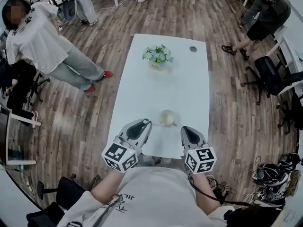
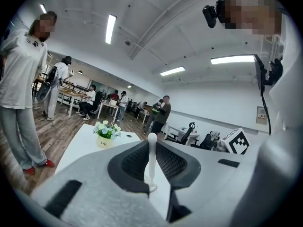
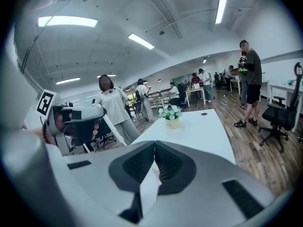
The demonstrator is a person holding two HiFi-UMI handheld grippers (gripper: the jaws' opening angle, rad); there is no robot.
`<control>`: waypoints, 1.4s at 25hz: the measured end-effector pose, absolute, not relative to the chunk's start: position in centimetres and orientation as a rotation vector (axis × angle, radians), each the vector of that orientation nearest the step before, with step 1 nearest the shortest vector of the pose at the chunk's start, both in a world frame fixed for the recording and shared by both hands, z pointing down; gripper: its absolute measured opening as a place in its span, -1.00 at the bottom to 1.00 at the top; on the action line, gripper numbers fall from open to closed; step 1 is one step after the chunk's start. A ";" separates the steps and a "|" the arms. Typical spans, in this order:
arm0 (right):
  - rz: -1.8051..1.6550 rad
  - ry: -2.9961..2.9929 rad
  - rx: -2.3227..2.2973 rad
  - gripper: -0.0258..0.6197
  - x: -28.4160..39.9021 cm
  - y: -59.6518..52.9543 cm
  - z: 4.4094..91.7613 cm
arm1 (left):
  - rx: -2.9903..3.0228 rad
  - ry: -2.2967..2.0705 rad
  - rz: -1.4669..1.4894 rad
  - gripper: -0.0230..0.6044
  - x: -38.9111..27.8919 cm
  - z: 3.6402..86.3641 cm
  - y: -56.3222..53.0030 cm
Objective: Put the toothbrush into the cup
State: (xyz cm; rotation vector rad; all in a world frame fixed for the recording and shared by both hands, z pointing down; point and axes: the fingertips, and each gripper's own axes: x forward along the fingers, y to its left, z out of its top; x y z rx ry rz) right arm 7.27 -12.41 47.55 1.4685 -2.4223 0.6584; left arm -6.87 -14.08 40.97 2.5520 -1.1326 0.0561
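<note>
A clear glass cup (image 1: 167, 118) stands near the front edge of the white table (image 1: 165, 86). My left gripper (image 1: 144, 123) hovers just left of the cup. In the left gripper view it (image 2: 151, 144) is shut on a white toothbrush (image 2: 151, 157) that sticks up between the jaws. My right gripper (image 1: 186, 129) is held to the right of the cup, a little nearer to me. Its jaws (image 3: 154, 145) are shut with nothing between them. The cup is hidden behind the jaws in both gripper views.
A small pot of flowers (image 1: 157, 58) stands at the table's far end, with a small dark round thing (image 1: 193, 48) to its right. People stand to the left (image 1: 42, 46) and at the far right (image 1: 265, 18). Office chairs (image 1: 267, 74) are on the right.
</note>
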 end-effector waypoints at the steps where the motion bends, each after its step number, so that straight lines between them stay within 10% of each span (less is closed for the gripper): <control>1: 0.662 -2.416 1.467 -0.86 7.3 -12.5 47.7 | 2.551 -1.128 0.059 -0.75 -6.7 41.1 -14.4; 35: 0.811 -2.311 1.434 -0.86 9.0 -15.9 54.0 | 2.416 -1.086 0.187 -0.75 -2.8 51.5 -21.0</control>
